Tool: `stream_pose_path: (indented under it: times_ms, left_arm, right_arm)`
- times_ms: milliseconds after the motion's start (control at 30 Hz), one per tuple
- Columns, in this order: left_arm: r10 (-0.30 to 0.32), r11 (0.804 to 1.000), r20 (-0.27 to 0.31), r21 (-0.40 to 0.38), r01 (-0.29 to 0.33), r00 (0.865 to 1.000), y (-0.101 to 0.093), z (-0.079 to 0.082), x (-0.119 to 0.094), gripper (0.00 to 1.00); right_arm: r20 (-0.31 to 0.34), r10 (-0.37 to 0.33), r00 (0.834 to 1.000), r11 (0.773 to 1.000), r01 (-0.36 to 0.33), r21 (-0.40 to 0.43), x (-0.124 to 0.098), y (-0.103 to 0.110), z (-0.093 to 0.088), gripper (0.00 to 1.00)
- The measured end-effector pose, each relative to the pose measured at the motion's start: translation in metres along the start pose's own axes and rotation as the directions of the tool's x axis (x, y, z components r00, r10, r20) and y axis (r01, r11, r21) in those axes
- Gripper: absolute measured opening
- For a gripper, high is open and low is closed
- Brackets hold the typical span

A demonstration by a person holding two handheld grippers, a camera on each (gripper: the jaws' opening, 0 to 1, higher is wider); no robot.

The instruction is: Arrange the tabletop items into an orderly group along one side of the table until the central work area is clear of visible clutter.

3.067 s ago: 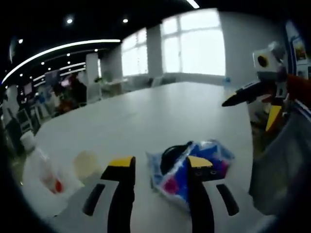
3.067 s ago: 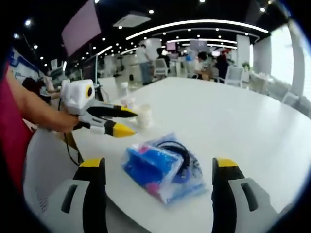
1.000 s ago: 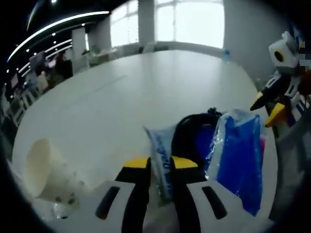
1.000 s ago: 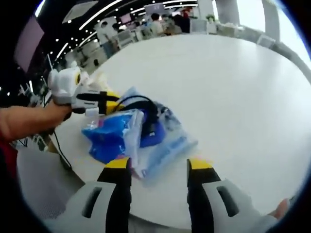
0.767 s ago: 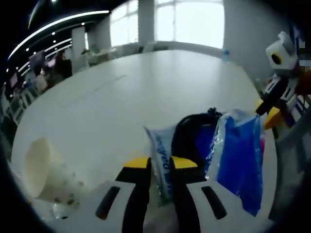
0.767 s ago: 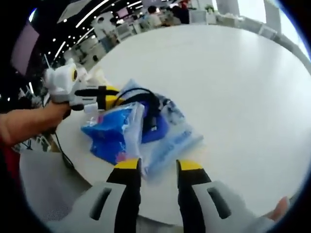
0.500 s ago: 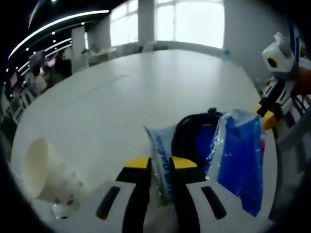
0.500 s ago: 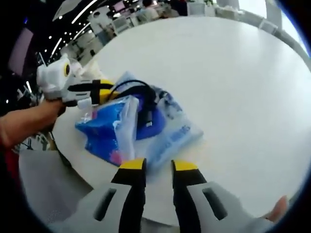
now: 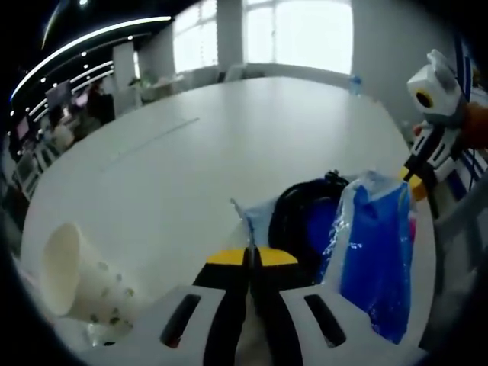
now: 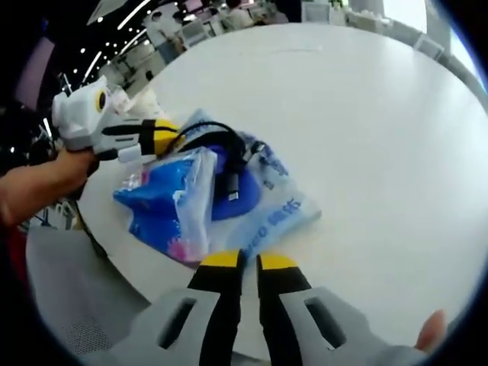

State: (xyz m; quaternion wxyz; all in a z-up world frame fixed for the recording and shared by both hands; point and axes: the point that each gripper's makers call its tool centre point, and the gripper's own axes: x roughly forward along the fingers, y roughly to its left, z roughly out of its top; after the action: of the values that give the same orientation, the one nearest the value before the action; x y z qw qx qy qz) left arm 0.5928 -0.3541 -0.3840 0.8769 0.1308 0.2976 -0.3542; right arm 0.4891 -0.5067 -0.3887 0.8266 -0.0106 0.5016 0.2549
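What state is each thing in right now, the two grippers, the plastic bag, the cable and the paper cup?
left gripper: jaws shut on the plastic bag's edge.
right gripper: jaws shut on the bag's opposite edge.
plastic bag: flat on the table, pinched from both sides.
black cable: coiled on the bag.
paper cup: tipped on its side.

A white round table [image 10: 381, 114] bears a blue plastic bag [image 10: 221, 202] and a paper cup [image 9: 72, 271].

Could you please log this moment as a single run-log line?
left tool: shut on plastic bag edge | right tool: shut on opposite bag edge | black cable atop bag | paper cup lying sideways
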Motion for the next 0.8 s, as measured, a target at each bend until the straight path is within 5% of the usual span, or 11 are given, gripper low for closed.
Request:
stream_pose_path:
  times_ms: [500,800]
  left_arm:
    - [0.026,1.000,0.009,-0.018,-0.025,1.000,-0.006,0.008,-0.006,0.00]
    - [0.062,0.997,0.028,-0.043,-0.061,0.998,-0.002,0.017,-0.014,0.00]
  right_arm:
    - [0.029,-0.015,0.999,0.998,0.017,-0.065,-0.006,-0.010,0.010,0.01]
    - [0.047,-0.011,0.999,0.991,0.017,-0.134,-0.014,-0.017,0.031,0.01]
